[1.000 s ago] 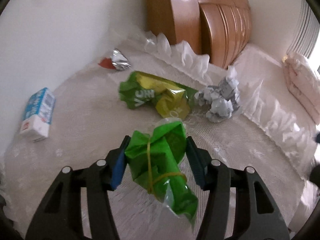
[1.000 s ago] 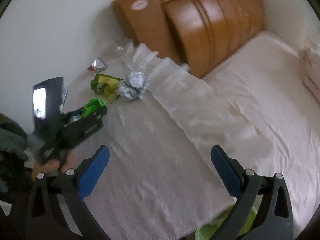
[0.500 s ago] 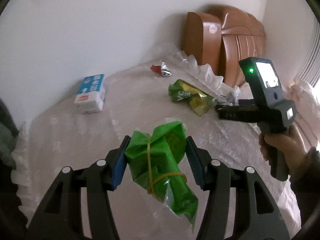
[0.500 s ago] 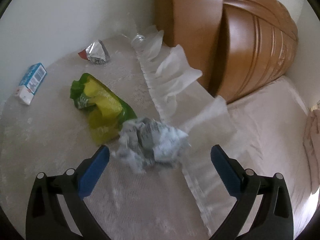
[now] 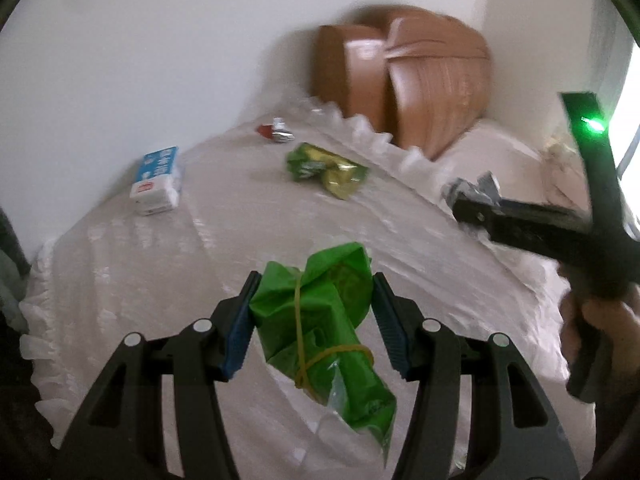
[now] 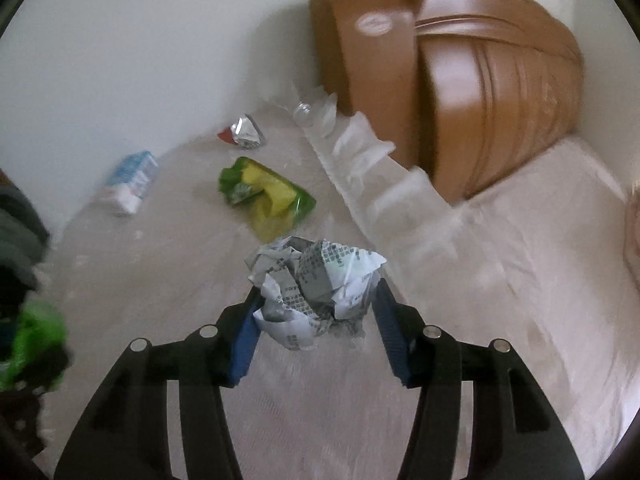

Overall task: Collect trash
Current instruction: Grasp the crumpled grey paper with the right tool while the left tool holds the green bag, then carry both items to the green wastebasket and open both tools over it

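Two pieces in hand: left gripper [image 5: 312, 320] jaws clamped on the green bag bundle [image 5: 320, 320], lifted off the bed [image 5: 160, 264]; right gripper [image 6: 316, 320] jaws closing around the crumpled paper ball [image 6: 316, 284]. Risk: springy paper squirts out if pinched off-centre, or bedspread lace gets caught. Paper's underside is hidden, so can't tell if it's clear of the bed. Milk carton [image 5: 157, 181], snack wrapper [image 5: 324, 168], foil scrap [image 5: 276, 132] remain; edges blurred.

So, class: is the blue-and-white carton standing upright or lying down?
Lying down: the carton rests on a broad side on the bed cover.
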Demonstrator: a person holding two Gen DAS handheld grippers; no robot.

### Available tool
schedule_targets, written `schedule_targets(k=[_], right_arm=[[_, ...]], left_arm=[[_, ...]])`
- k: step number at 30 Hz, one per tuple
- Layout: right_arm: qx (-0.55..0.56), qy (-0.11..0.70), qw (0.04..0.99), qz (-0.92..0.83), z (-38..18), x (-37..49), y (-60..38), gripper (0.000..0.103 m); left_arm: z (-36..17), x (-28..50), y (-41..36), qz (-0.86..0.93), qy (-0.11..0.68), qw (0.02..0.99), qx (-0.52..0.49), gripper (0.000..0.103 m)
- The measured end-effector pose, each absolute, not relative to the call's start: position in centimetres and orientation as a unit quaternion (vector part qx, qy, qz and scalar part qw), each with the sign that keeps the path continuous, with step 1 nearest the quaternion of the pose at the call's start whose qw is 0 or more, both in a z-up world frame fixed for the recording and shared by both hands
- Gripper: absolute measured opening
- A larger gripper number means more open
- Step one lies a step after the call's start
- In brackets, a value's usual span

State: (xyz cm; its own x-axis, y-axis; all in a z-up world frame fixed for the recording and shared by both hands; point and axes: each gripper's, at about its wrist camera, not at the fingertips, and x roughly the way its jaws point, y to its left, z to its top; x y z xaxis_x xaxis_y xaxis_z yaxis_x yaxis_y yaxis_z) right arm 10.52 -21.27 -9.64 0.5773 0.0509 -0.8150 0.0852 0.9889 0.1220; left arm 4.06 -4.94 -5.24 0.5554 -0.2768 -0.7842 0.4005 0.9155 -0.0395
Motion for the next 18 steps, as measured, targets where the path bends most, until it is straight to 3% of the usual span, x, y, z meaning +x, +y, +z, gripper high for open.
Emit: schedule_targets(k=[18], right_arm=[[0.183, 0.439, 0.869, -0.138, -6.8, -17.0, -29.6, 0.054]], left_arm=[[-4.6, -10.9, -17.8, -0.379, 0.404, 0.816, 0.168, 0.054]])
